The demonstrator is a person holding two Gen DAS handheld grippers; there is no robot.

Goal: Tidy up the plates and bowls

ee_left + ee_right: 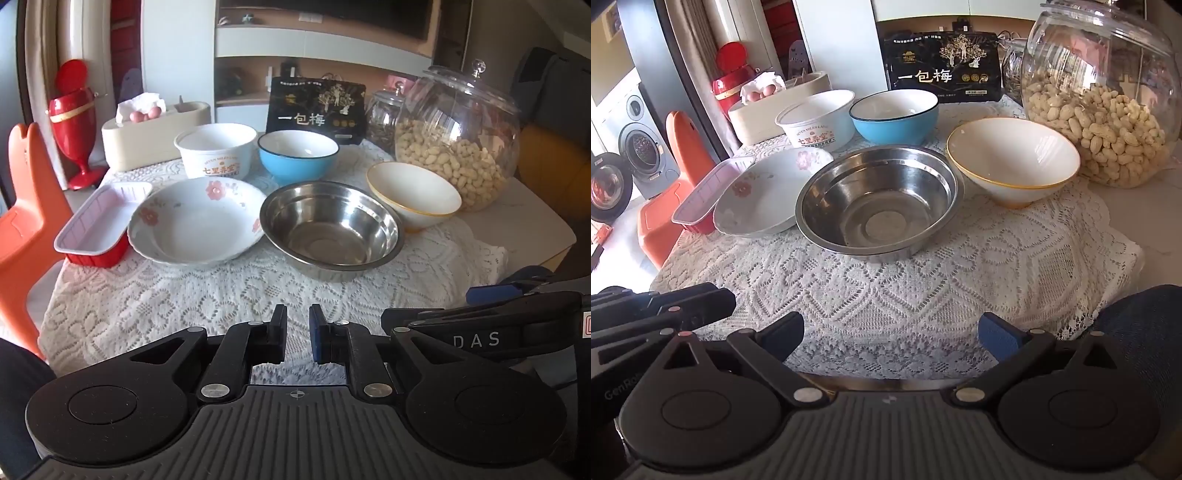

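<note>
Nearest: left hand-held gripper (298, 332), fingers nearly together with a narrow gap, nothing between them; it hangs over bare lace cloth (221, 288) at the near edge of the bench (535, 218). Right hand-held gripper (892, 332), fingers spread wide, also holding nothing, over the same near strip of cloth. Lettering "DAS" reads on the right unit's body in the left view; "GenRo…" (cut off) on the left unit's body in the right view.

Progress, judged: not started. Every dish sits singly on the cloth, none nested or stacked.

Front row, left to right: red tray with white lining (99, 221), touching or just beside the floral shallow bowl (195, 221); steel bowl (330, 227) just beside that; white bowl with gold rim (413, 195), which appears to lean toward the camera.

Back row: white tub (216, 149), printed red characters "七里香堂" and a small English line above, partly legible as "SEVEN MILES LANE"; blue bowl (297, 155) just beside it.

All six pieces remain to be grouped, likely by nesting smaller into larger.

Farther back: black box (317, 110) marked "一包梅" with gold medallions; big glass jar of peanuts (458, 144), close behind the white bowl; smaller jar (384, 114), contents unclear; cream tissue holder (147, 136).
</note>
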